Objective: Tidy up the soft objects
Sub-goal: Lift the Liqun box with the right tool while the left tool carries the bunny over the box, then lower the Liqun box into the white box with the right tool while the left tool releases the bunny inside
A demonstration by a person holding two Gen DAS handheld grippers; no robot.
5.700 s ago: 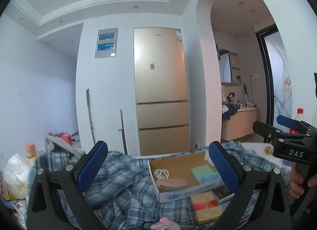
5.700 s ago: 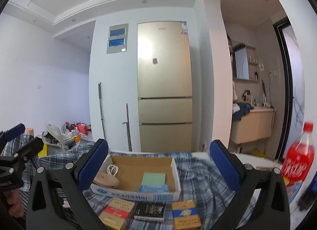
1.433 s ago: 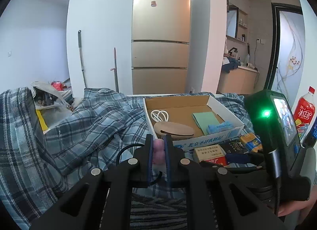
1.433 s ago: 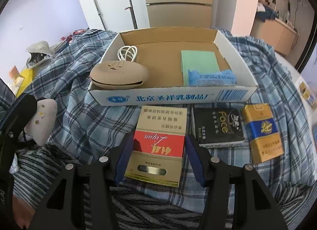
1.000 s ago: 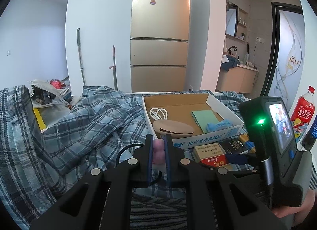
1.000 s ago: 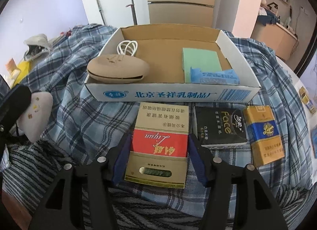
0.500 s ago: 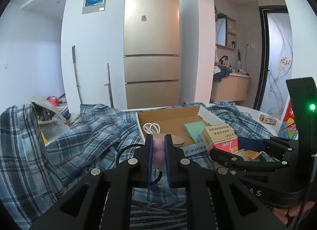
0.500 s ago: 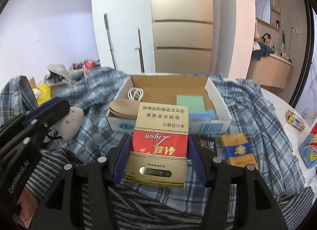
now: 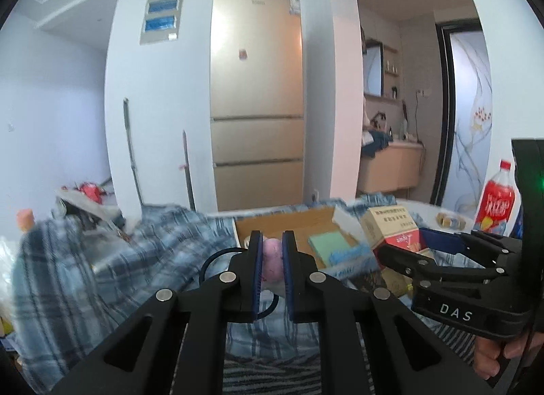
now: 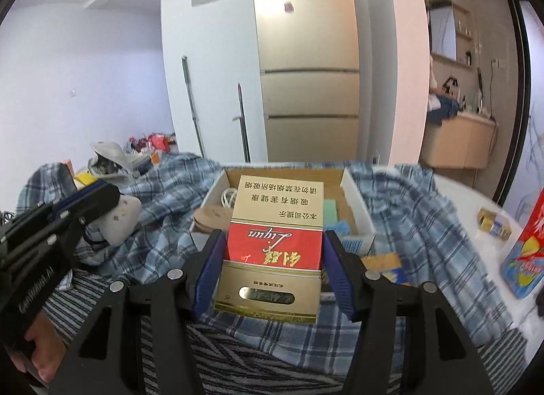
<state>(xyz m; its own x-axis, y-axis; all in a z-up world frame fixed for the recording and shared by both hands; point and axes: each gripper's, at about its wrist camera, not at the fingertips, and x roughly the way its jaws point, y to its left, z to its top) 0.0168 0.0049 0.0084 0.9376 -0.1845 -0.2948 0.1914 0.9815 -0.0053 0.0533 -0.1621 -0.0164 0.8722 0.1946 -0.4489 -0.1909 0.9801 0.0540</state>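
Landmark: the cardboard box (image 10: 353,191), open-topped on the plaid cloth (image 10: 425,225); every place below is read off it.
Left gripper (image 9: 272,259): jaws narrow, pinched on the pink soft toy (image 9: 272,257), which I see held in the air on the near side of the box, towards its left end.
Right gripper (image 10: 272,260): jaws part-way, clamped on the red and gold pack (image 10: 273,245), carried above the box's near wall.
Already in the box: white cable (image 10: 229,196), tan pouch (image 10: 212,216), green pad (image 10: 329,209), blue packet (image 10: 340,226).
Step in hand, as I judge it: bring both loads over the box and set them down.
How I'd do it well: clear the near wall first, aim the toy for bare floor in the middle, keep the two grippers apart.
Risk: the toy is squashy, so I'd lower it before letting go.
Beside the box: a red bottle (image 9: 498,198), well off to its right.
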